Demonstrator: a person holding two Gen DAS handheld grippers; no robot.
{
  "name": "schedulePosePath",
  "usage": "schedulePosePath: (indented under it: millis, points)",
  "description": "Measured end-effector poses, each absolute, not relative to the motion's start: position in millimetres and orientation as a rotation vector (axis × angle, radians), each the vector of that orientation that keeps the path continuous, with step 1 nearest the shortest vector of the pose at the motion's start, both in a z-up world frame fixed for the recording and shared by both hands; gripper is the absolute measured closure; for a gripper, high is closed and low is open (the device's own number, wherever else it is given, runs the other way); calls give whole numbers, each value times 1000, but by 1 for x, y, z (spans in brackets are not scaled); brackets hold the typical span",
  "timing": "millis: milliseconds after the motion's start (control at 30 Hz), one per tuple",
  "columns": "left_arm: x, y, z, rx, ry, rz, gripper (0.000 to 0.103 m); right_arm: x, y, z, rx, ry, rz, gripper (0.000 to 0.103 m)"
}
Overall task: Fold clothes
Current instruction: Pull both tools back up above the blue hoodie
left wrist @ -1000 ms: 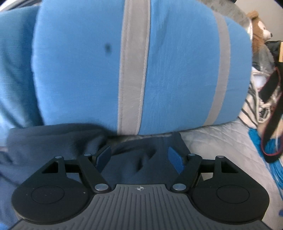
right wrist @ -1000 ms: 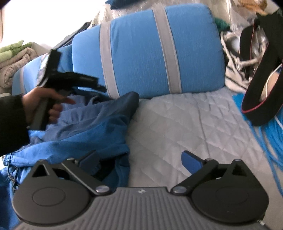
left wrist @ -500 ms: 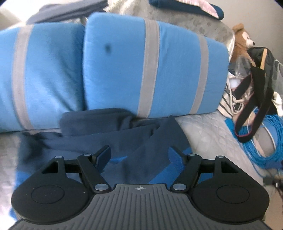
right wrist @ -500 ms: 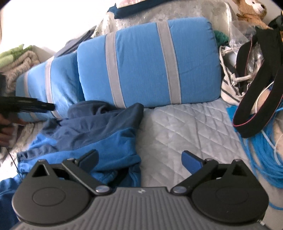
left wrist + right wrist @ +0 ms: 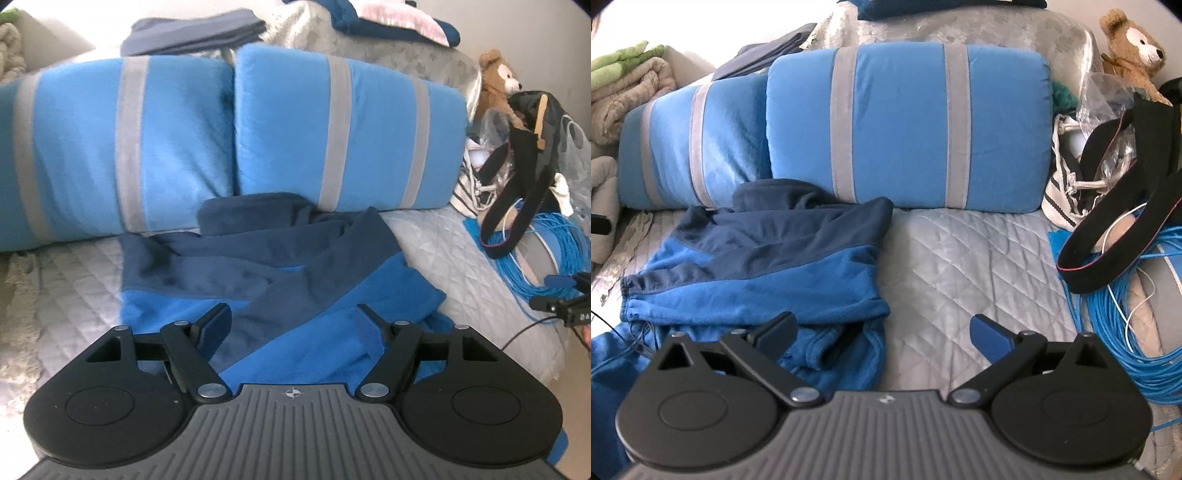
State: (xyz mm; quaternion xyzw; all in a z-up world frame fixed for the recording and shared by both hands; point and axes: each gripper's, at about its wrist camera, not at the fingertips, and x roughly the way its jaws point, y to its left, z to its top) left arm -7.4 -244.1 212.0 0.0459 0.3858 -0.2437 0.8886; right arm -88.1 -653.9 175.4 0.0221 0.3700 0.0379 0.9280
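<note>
1. The blue fleece jacket (image 5: 266, 280) lay rumpled on the grey quilted cover (image 5: 960, 258), its navy upper part bunched up against the foot of the striped blue pillows (image 5: 332, 129).
2. From the right wrist view the jacket (image 5: 757, 266) sat on the left half of the cover, with its drawstring hem at the far left edge and a folded lower edge pointing toward the camera.
3. The left gripper (image 5: 295, 325) hovered over the jacket, jaws spread wide, nothing between the pads, the blue fleece visible straight through the gap.
4. The right gripper (image 5: 882, 328) was spread too, and empty: its left finger (image 5: 775, 326) hung over the jacket's lower edge, its right finger (image 5: 990, 332) over bare quilt.
5. Neither tool was seen touching the cloth; both looked down on it at a slant.
6. The second striped pillow (image 5: 694, 140) leaned beside the first, with the jacket's collar end tucked near the seam between them.
7. Off to the right, well apart from the jacket, a coil of blue cable (image 5: 1126, 325) lay with a black strap (image 5: 1108, 258) draped across it.
8. A teddy bear (image 5: 1130, 40) sat at the upper right, behind the clutter.
9. Folded towels (image 5: 628, 81) were stacked at the far left.
</note>
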Motion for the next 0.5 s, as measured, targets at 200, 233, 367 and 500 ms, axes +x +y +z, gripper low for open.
schedulePosePath:
  millis: [200, 233, 367, 500]
  points:
    - [-26, -210, 229, 53, 784, -482, 31, -92, -643, 187, -71, 774, 65, 0]
    - [-29, -205, 232, 45, 781, -478, 31, -92, -642, 188, -90, 780, 68, 0]
    - [-38, -184, 240, 8, 770, -459, 31, -90, -644, 194, -133, 801, 62, 0]
    - [-45, -167, 250, -20, 767, -444, 31, -85, -648, 203, -163, 827, 61, 0]
